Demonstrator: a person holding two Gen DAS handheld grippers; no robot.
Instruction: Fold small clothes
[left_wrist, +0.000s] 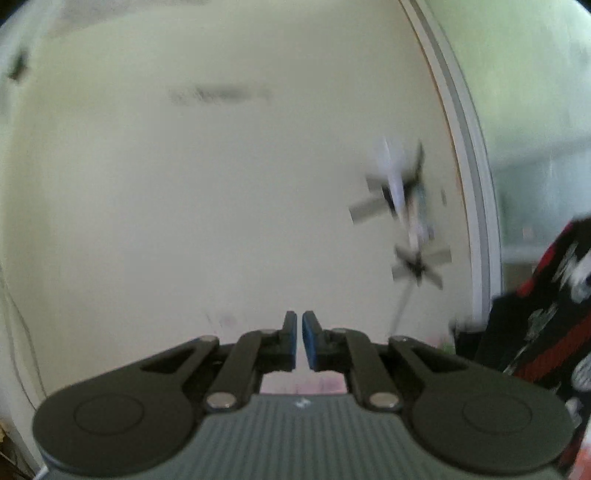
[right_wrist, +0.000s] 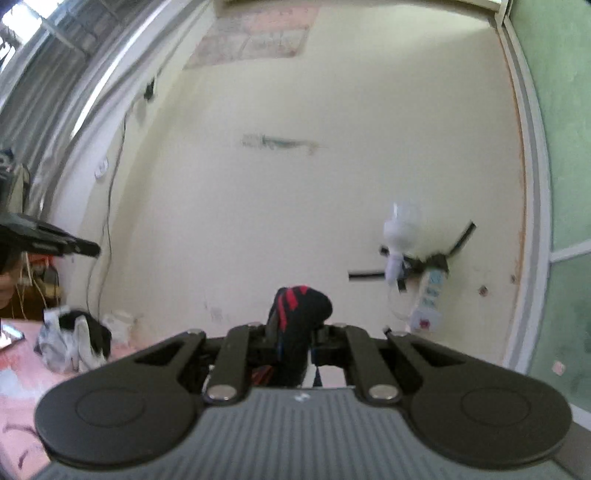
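A small black garment with red stripes (right_wrist: 301, 310) bulges up between the fingers of my right gripper (right_wrist: 295, 334), which is shut on it and held up in front of a cream wall. The same garment hangs at the right edge of the left wrist view, black and red with white print (left_wrist: 546, 314). My left gripper (left_wrist: 299, 323) is level and shut. Only a thin slit shows between its blue pads (left_wrist: 291, 339), and I see no cloth in it. In the right wrist view the left gripper (right_wrist: 88, 248) pokes in from the left edge.
A heap of white and black clothes (right_wrist: 74, 341) lies on a pink surface (right_wrist: 22, 398) at the lower left. A white power strip (right_wrist: 428, 295) and a white object (right_wrist: 400, 229) are taped to the wall. A grey door frame (right_wrist: 532, 184) runs down the right.
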